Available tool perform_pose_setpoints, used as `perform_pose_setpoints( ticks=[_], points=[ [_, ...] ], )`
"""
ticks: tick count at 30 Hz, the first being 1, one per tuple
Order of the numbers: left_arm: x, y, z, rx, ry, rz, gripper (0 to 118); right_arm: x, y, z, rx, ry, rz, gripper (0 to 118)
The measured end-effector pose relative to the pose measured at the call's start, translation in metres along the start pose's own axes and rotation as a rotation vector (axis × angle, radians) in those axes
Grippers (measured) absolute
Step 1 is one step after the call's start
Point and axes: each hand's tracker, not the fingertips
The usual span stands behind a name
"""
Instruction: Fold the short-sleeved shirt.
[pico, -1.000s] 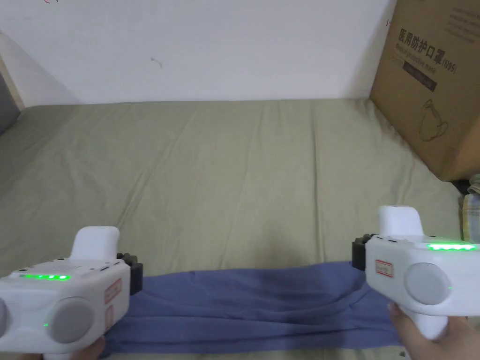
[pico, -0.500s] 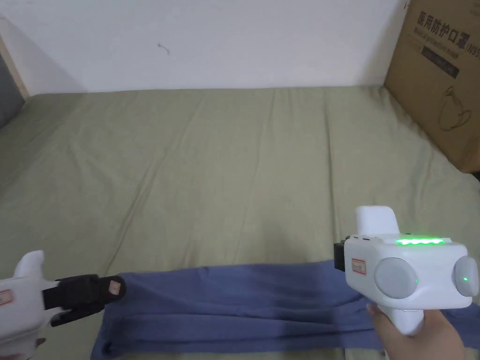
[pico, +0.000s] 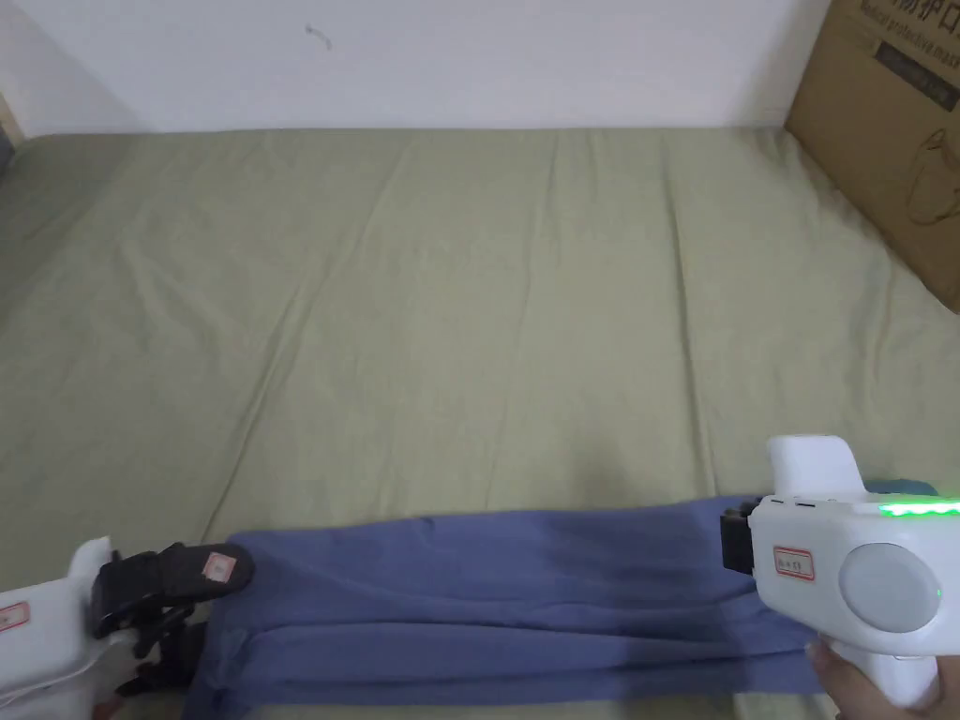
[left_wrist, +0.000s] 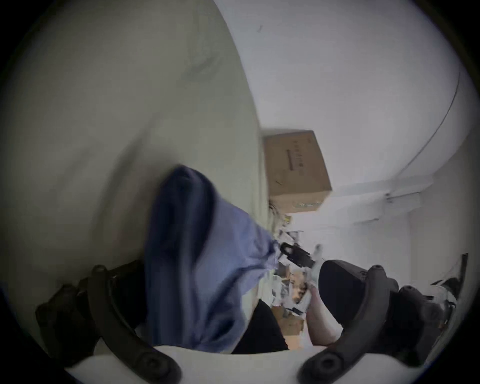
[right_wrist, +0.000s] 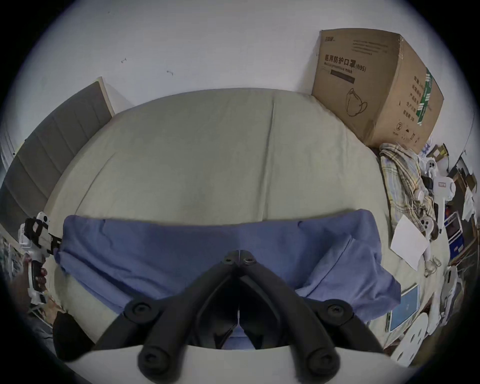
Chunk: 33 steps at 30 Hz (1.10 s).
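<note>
Our right hand-held gripper has its jaws pressed together over the blue shirt, our left hand-held gripper stands spread around its other end, and the shirt lies folded along the bed's near edge.

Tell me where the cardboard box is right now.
In the head view the cardboard box sits at the far right corner of the bed, against the white wall, well beyond the blue shirt lying along the near edge.
</note>
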Motion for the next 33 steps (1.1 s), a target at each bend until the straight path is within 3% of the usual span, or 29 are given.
perform_pose_setpoints(
  ticks=[4, 6, 7, 8, 9, 10, 11, 12, 14, 19, 22, 29, 33],
  points=[
    [0.001, 0.005, -0.026, -0.01, 0.002, -0.032, 118, 0.0, 0.0, -0.001, -0.008, 0.007, 0.006, 0],
    [-0.001, 0.008, -0.023, 0.002, 0.014, -0.037, 111, -0.002, 0.0, -0.003, -0.015, 0.02, 0.016, 0],
    [-0.001, 0.008, -0.023, 0.015, 0.032, -0.036, 88, -0.004, -0.001, -0.004, -0.017, 0.025, 0.021, 0],
    [-0.001, 0.008, -0.021, 0.048, 0.086, -0.04, 53, -0.006, -0.002, -0.005, -0.018, 0.028, 0.025, 0],
    [-0.003, 0.008, -0.021, 0.074, 0.185, -0.042, 7, -0.007, -0.002, -0.006, -0.019, 0.032, 0.028, 0],
    [-0.01, 0.006, -0.015, 0.09, 0.39, -0.06, 6, -0.009, -0.003, -0.006, -0.022, 0.039, 0.031, 0],
    [-0.016, 0.005, -0.018, 0.078, 0.477, -0.079, 6, -0.01, -0.003, -0.007, -0.025, 0.046, 0.031, 0],
    [-0.004, 0.0, -0.019, 0.123, 0.29, -0.034, 6, -0.011, -0.003, -0.007, -0.028, 0.052, 0.031, 0],
    [0.018, -0.003, -0.026, 0.11, 0.475, -0.182, 5, -0.014, -0.004, -0.006, -0.029, 0.061, 0.036, 0],
    [0.073, -0.01, -0.031, 0.079, 0.786, -0.531, 5, -0.017, 0.0, 0.005, -0.006, 0.083, 0.04, 0],
    [0.095, -0.019, -0.019, 0.097, 0.99, -0.656, 5, -0.016, 0.002, 0.012, 0.013, 0.097, 0.039, 0],
    [0.108, -0.011, 0.036, 0.224, 1.25, -0.595, 5, -0.006, -0.002, 0.027, 0.046, 0.126, 0.019, 0],
    [0.137, -0.026, 0.018, 0.23, 1.112, -0.564, 6, 0.001, -0.004, 0.03, 0.057, 0.143, -0.024, 0]
  ],
)
